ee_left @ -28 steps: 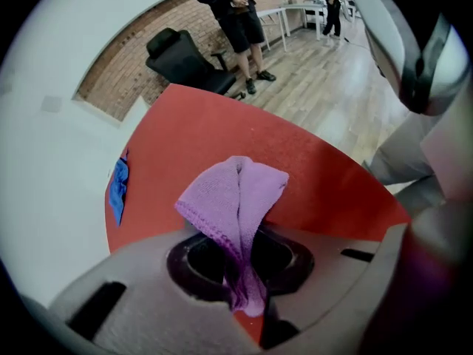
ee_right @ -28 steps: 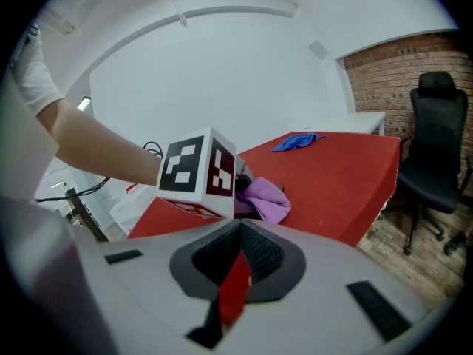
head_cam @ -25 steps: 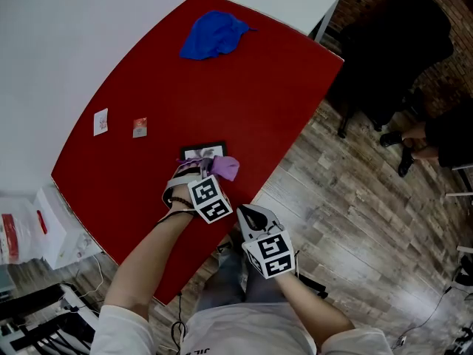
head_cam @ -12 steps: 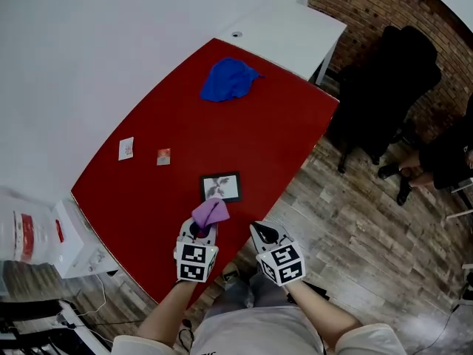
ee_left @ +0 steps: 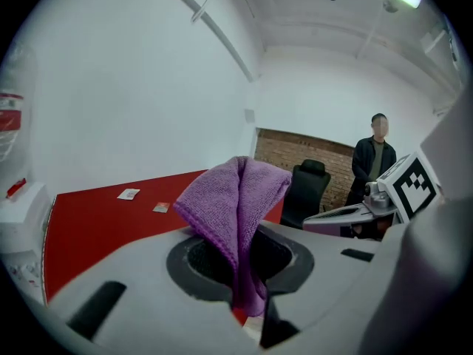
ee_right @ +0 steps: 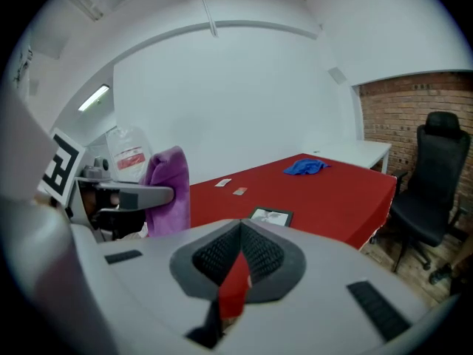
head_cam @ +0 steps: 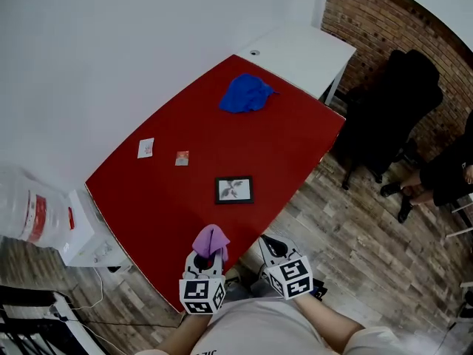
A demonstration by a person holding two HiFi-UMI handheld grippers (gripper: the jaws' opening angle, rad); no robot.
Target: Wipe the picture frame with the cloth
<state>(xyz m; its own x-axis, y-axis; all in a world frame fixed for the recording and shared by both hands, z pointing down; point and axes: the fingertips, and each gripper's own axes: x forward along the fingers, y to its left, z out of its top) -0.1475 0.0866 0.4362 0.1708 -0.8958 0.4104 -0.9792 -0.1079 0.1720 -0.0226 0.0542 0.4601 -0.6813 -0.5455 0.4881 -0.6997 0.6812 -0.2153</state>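
Observation:
The black picture frame [head_cam: 234, 190] lies flat on the red table [head_cam: 162, 198], near its right edge; the right gripper view also shows the frame [ee_right: 270, 216]. My left gripper [head_cam: 208, 258] hangs off the table's near edge, shut on a purple cloth [head_cam: 211, 238] that sticks up from its jaws. The folded cloth [ee_left: 235, 209] fills the left gripper view. My right gripper [head_cam: 266, 242] is beside it, over the floor, its jaws closed with nothing held. Both grippers are well short of the frame.
A blue cloth [head_cam: 247, 93] lies at the table's far end, and two small cards [head_cam: 145, 148] near the left edge. A white desk [head_cam: 303, 50] adjoins the far end. A black chair [head_cam: 392, 109] and a seated person [head_cam: 447, 172] are at right; a water jug [head_cam: 29, 213] at left.
My left gripper has lifted the purple cloth off the frame and both grippers have drawn back past the table's near edge. The frame lies uncovered.

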